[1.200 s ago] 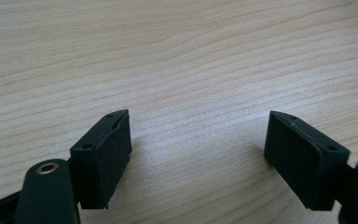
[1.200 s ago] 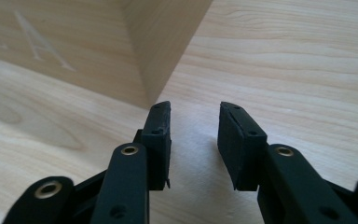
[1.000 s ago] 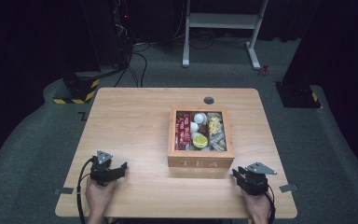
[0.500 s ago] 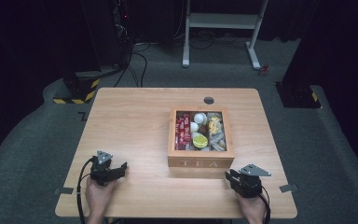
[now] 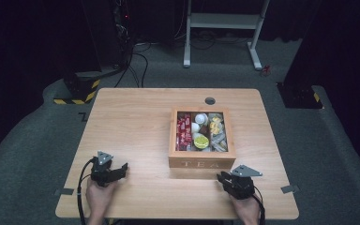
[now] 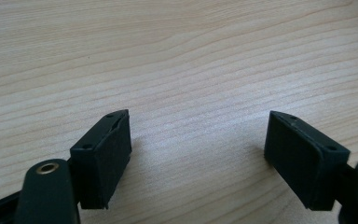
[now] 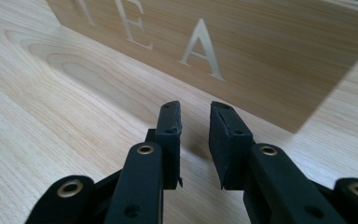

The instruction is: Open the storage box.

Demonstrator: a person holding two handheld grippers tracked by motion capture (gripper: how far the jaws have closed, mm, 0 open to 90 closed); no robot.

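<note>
At the bottom of the high view, the left hand-held gripper (image 5: 107, 169) was seen low on the worktop (image 5: 131, 122) in the lower left of the frame, held by a hand (image 5: 98, 197). In the left gripper view its jaws were spread wide apart over bare wood grain (image 6: 191, 70), with nothing between them. In the lower right of the high view, the right hand-held gripper (image 5: 236, 180) was held just short of the front wall of the wooden tea box (image 5: 201, 161). In the right gripper view its jaws (image 7: 193, 126) were drawn nearly together, a narrow gap being left, and nothing was clamped; the letters "TEA" were seen carved on the box wall (image 7: 261, 51) close ahead, in the upper part of the frame. The tea box was placed right of the worktop's centre, open, with red packets (image 5: 183, 131) in its left compartment, and a lime slice (image 5: 201, 141) and pale items in the others. Beyond it, near the far edge, a dark round grommet (image 5: 210, 101) was set in the worktop. Farther off, a white frame (image 5: 225, 21) was seen on the grey floor.
</note>
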